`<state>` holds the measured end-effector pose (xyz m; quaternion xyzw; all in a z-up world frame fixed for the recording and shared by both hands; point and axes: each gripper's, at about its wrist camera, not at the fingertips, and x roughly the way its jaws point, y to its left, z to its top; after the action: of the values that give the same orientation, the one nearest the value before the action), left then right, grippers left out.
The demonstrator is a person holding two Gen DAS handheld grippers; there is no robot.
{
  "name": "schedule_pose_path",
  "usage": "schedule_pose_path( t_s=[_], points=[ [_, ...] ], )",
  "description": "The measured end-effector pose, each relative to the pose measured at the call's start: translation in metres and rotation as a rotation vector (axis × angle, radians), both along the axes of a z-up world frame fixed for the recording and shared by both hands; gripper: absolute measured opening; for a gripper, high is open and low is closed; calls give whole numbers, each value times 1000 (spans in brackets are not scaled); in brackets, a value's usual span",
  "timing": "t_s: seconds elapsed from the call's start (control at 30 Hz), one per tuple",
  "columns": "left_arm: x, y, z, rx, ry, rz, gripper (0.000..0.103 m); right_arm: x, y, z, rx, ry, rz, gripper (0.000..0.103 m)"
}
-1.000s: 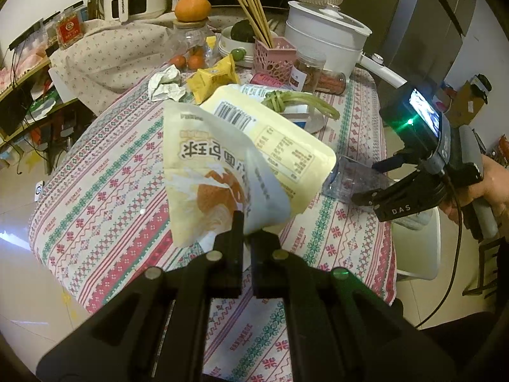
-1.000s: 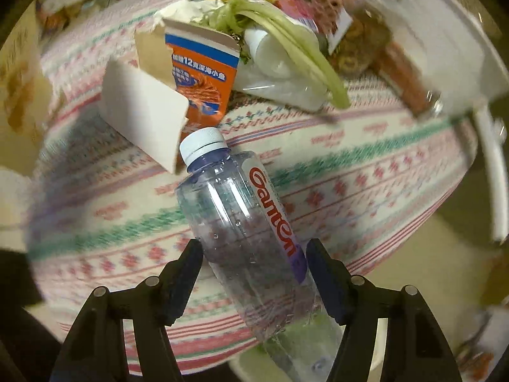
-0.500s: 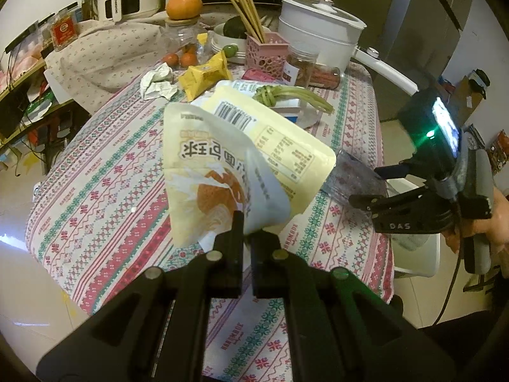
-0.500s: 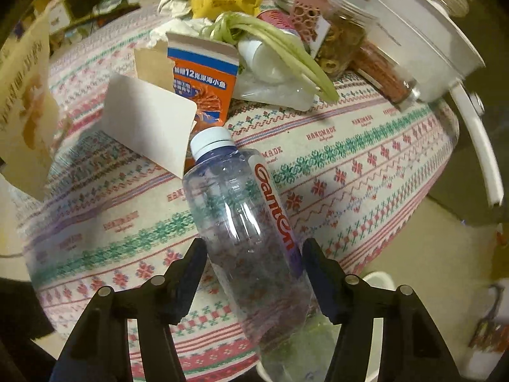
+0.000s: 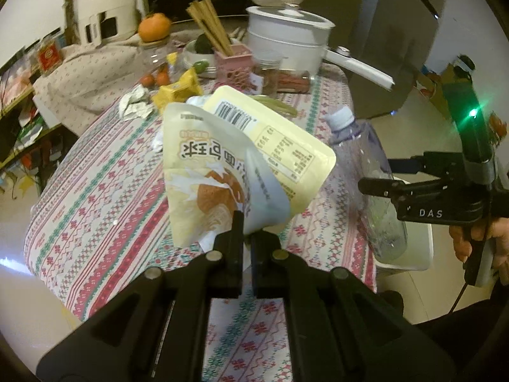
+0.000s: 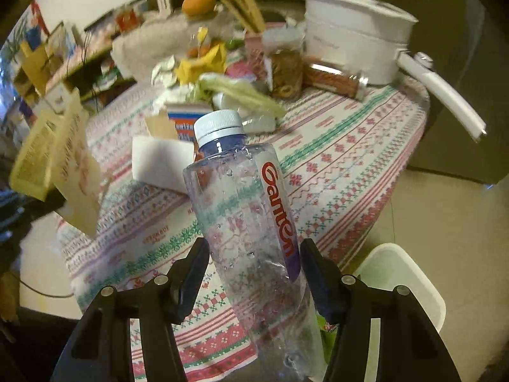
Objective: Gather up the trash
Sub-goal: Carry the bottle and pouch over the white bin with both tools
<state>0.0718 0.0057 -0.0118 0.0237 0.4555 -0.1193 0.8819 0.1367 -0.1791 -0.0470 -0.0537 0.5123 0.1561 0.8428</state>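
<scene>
Trash held above the patterned table (image 5: 105, 191).
A yellow snack bag (image 5: 222, 172) is pinched in the closed left gripper (image 5: 246, 238); a clear water bottle (image 6: 248, 222), over the white bin (image 6: 410, 283), is clamped by the right gripper (image 6: 254, 273), whose jaws have just been closing.

Clear plastic bottle (image 6: 245, 222); glossy snack pouches (image 5: 222, 172)

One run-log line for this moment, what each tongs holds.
left tongs: shut on snack bags | right tongs: just closing, gripping water bottle | white bin: below bottle
</scene>
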Motion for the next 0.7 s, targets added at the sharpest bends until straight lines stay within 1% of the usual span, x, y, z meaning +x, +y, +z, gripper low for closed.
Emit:
schedule_pose_path(
  t_s=[0.1,0.2,0.43,0.57,0.7],
  points=[
    [-1,-15,2,-1,-10,-23,4,-9,-8,8,-8,-42,-8,59],
    [-1,-32,5,-4,-22,-50,4,-9,-19,12,6,-67,-28,59],
    [-1,-64,6,-14,-38,-95,4,-16,-44,18,50,-99,-68,58],
    [0,-82,6,-37,-41,-131,4,-23,-62,26,79,-127,-98,58],
    [-3,-105,7,-63,-43,-174,4,-32,-82,33,82,-153,-130,58]
  ],
)
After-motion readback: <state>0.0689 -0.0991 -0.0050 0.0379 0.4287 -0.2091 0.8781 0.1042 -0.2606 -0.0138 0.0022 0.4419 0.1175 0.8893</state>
